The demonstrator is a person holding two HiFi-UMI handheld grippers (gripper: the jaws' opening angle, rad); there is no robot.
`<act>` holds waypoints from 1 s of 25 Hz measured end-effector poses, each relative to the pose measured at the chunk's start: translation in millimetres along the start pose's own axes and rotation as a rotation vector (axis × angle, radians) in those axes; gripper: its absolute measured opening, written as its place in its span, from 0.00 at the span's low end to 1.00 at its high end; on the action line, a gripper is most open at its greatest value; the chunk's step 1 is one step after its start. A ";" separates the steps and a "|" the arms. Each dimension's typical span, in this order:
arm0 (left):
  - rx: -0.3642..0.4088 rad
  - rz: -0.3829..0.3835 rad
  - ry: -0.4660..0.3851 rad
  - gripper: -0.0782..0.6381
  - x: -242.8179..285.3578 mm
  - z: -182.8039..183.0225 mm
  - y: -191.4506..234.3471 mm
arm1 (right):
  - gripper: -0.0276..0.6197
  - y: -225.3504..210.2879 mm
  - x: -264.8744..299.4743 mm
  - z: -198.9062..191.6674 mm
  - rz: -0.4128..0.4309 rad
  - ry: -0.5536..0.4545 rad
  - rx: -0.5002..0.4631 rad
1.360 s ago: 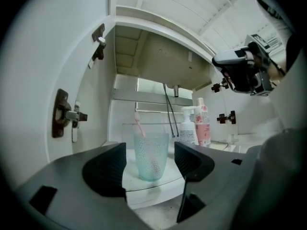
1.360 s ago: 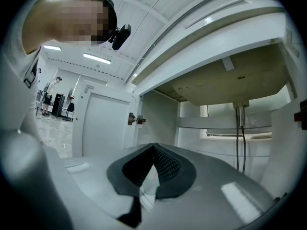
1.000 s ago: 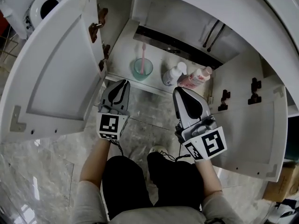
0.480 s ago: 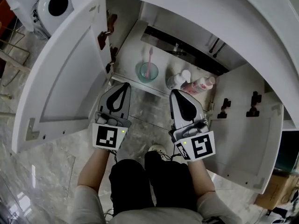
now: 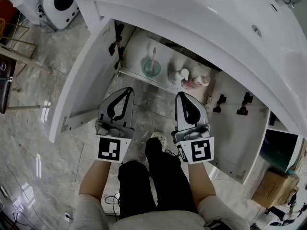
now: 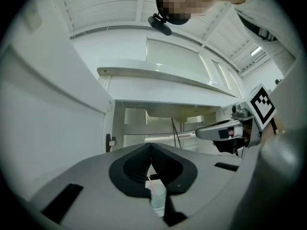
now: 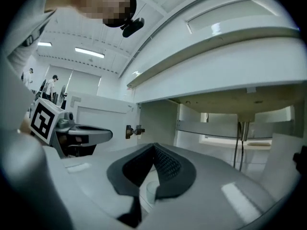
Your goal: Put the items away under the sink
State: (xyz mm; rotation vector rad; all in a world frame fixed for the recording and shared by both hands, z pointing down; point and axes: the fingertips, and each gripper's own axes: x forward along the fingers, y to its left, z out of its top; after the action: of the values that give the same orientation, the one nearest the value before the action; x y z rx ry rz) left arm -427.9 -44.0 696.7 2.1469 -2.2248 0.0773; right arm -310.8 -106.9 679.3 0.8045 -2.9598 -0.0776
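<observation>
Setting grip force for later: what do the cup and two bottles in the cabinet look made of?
Cup: translucent teal, smooth; probably plastic, possibly glass. White bottle: opaque, slightly glossy, likely plastic. Pink bottle: pink body with a pale cap, likely plastic; too small to be sure.

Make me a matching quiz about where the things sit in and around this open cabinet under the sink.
Things:
1 green cup
2 white bottle
3 pink bottle
4 cardboard box

Places:
A middle of the row in the cabinet
B outside, beyond the right door
C left end of the row, toothbrush inside
D right end of the row

Pairs: 1-C, 2-A, 3-D, 4-B.
</observation>
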 end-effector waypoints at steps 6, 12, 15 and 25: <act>-0.012 -0.001 0.015 0.12 -30.5 79.8 -8.2 | 0.06 6.9 -27.7 68.6 -0.002 0.043 0.045; -0.008 -0.004 0.039 0.12 -62.7 164.0 -17.7 | 0.06 17.3 -55.9 148.4 -0.004 0.049 0.081; -0.023 0.009 0.036 0.12 -76.0 207.0 -17.5 | 0.06 18.7 -67.4 190.8 -0.008 0.042 0.086; -0.014 0.039 -0.015 0.12 -114.9 338.3 -24.7 | 0.06 16.9 -104.4 315.6 -0.033 0.030 0.049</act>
State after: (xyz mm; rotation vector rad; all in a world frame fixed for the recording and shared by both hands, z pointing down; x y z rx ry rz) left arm -399.3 46.0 351.2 2.1049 -2.2682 0.0476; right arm -256.0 -30.1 360.1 0.8534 -2.9309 0.0048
